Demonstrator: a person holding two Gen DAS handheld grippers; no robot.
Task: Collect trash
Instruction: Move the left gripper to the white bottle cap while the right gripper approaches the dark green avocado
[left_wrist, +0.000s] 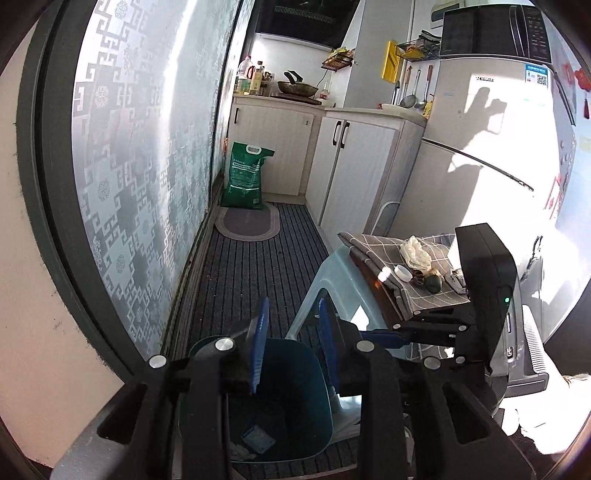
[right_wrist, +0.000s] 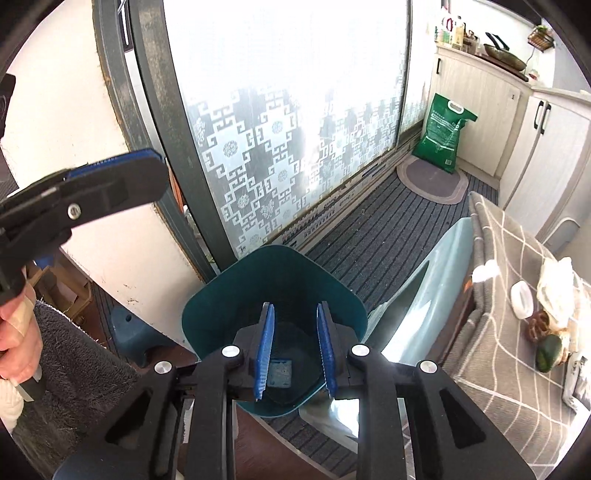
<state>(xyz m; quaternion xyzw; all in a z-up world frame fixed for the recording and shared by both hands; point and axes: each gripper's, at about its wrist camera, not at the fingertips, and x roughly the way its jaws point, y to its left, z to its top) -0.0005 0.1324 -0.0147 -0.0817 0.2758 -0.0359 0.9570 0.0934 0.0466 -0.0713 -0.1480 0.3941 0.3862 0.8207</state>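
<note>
Fingers (right_wrist: 266, 347) of right gripper (right_wrist: 295, 349) narrowly parted, empty, above teal bin (right_wrist: 221, 295). Left gripper (left_wrist: 291, 345) likewise narrow gap, nothing held, over bin rim. Blue scrap (right_wrist: 279, 373) on bin floor. Right of bin: counter (right_wrist: 491, 332) under checked cloth, carrying white cap (right_wrist: 521, 293), crumpled paper (right_wrist: 556, 291), green fruit (right_wrist: 548, 353). Beyond bin: striped floor mat (right_wrist: 388, 218), green sack (right_wrist: 443, 133).

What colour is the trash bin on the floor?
The trash bin is dark teal, inside and out. The right wrist view, looking down into it, shows it best.
</note>
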